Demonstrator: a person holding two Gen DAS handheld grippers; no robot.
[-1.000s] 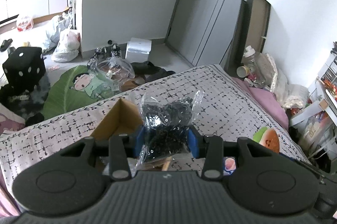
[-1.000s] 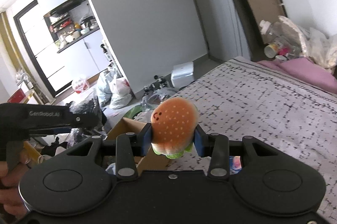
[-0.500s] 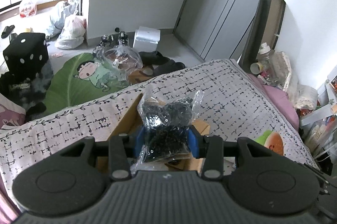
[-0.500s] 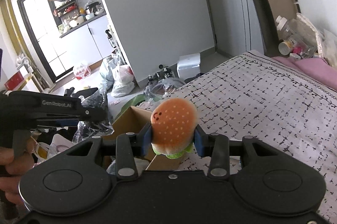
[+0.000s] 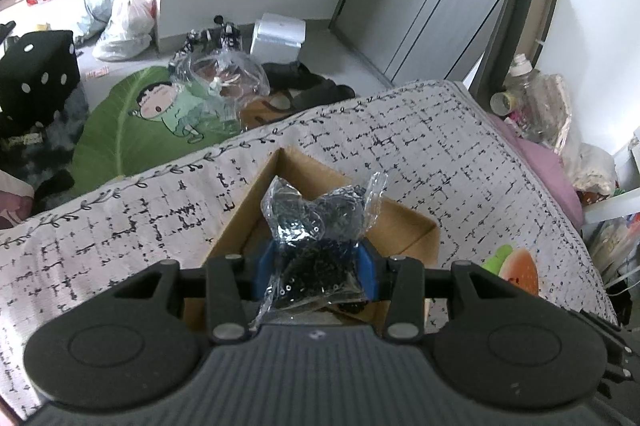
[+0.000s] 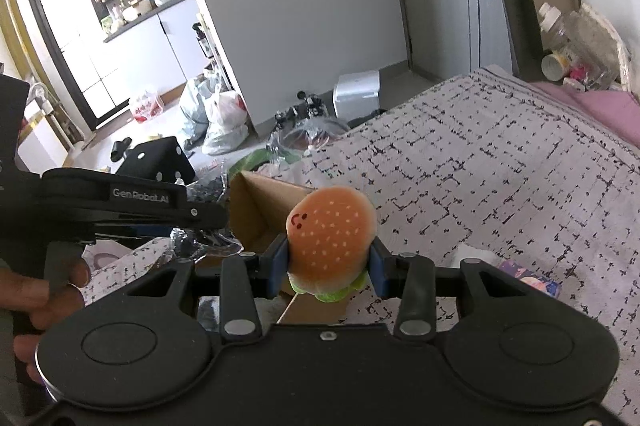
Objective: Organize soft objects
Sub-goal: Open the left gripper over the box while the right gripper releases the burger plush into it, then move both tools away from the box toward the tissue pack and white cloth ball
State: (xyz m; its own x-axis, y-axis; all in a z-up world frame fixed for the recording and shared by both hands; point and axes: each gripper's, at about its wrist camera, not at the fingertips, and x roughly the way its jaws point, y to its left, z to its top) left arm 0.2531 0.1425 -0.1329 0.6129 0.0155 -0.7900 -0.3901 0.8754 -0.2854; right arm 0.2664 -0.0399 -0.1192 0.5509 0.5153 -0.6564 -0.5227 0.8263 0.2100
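My left gripper [image 5: 316,266] pinches a clear bag of black bits [image 5: 316,226] right over the cardboard box [image 5: 404,226] near the bed's [image 5: 460,154] foot edge, ready to drop. My right gripper [image 6: 329,266] squeezes the burger plush [image 6: 332,230] beside it, waiting its turn.

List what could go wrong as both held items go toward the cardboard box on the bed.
1. The left hand-held gripper pinches only crinkly plastic on the bag of dark pieces; the film might slip.
2. Both grippers close on the same cardboard box; the right hand-held gripper, carrying the burger plush, might bump the left one.
3. The box sits near the bed edge, so a knock might tip it off.
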